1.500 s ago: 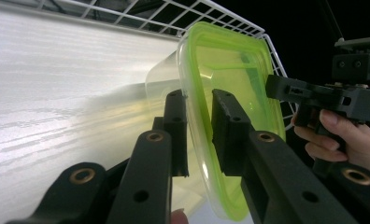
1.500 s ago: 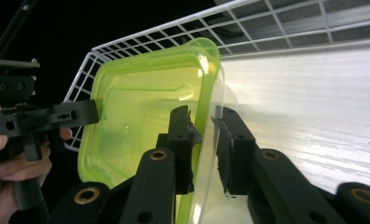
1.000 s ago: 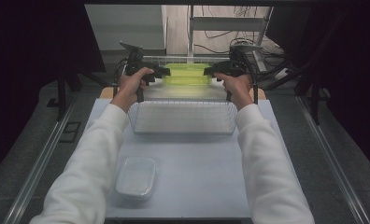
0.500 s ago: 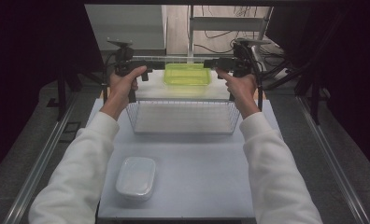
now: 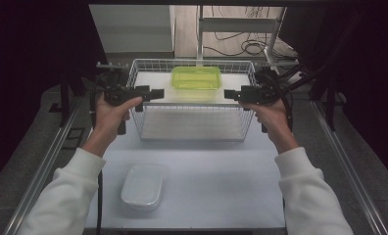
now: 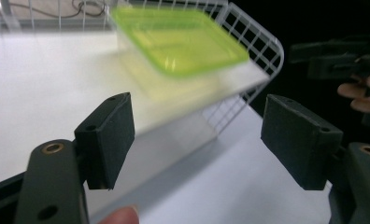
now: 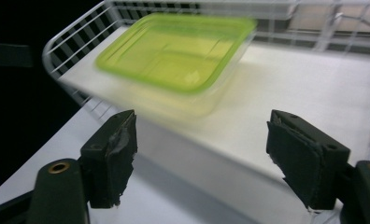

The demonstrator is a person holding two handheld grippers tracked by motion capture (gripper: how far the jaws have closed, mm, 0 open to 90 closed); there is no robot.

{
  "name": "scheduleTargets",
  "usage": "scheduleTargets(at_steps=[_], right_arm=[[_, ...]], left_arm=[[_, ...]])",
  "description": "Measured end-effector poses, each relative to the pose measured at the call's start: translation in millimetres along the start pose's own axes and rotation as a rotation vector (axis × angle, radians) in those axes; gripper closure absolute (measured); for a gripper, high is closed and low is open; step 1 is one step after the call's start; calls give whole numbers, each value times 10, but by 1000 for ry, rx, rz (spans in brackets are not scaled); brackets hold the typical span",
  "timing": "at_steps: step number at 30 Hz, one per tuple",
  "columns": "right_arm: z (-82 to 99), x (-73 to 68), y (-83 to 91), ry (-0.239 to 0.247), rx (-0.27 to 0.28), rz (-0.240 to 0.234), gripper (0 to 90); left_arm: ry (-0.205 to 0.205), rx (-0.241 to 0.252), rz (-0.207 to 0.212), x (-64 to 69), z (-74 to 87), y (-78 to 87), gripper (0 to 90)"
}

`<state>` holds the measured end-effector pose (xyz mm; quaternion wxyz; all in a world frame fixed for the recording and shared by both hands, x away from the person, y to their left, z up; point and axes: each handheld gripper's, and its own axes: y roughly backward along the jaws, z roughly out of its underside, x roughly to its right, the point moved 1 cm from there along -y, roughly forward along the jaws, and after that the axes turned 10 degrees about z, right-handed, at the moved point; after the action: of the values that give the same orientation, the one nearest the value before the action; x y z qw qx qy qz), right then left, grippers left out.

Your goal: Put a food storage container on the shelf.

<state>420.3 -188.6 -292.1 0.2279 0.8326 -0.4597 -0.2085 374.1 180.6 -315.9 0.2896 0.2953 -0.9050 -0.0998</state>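
A clear box with a lime-green lid (image 5: pixel 196 78) sits in a white wire basket (image 5: pixel 192 125), ahead of both wide, empty, just-opened grippers, left gripper (image 5: pixel 157 93) and right gripper (image 5: pixel 230 94).

A white table (image 5: pixel 221 196) stands between two metal rails (image 5: pixel 45 166) over a grey floor (image 5: pixel 15 196). Beyond it lie a wooden floor (image 5: pixel 184 29) strewn with black cables (image 5: pixel 246 46), and a white cabinet (image 5: pixel 133 29). Dark curtains (image 5: pixel 30 63) hang at both sides.

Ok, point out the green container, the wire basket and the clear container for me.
green container (image 5: pixel 196 78), high view, middle of its lid.
wire basket (image 5: pixel 192 123), high view, front wall mesh.
clear container (image 5: pixel 142 185), high view, middle of its top.
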Motion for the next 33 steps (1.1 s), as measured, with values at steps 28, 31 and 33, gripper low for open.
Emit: scheduleTargets(at_steps=[28,31,33], right_arm=[[1668,-3,199,51,-123,-77,297],[1767,8,173,53,-140,-78,298],[1806,16,162,55,-146,-77,298]], left_arm=[[11,-212,-132,83,1553,304,275],[9,-238,-153,60,1652,307,275],[7,-242,-165,41,1686,319,275]])
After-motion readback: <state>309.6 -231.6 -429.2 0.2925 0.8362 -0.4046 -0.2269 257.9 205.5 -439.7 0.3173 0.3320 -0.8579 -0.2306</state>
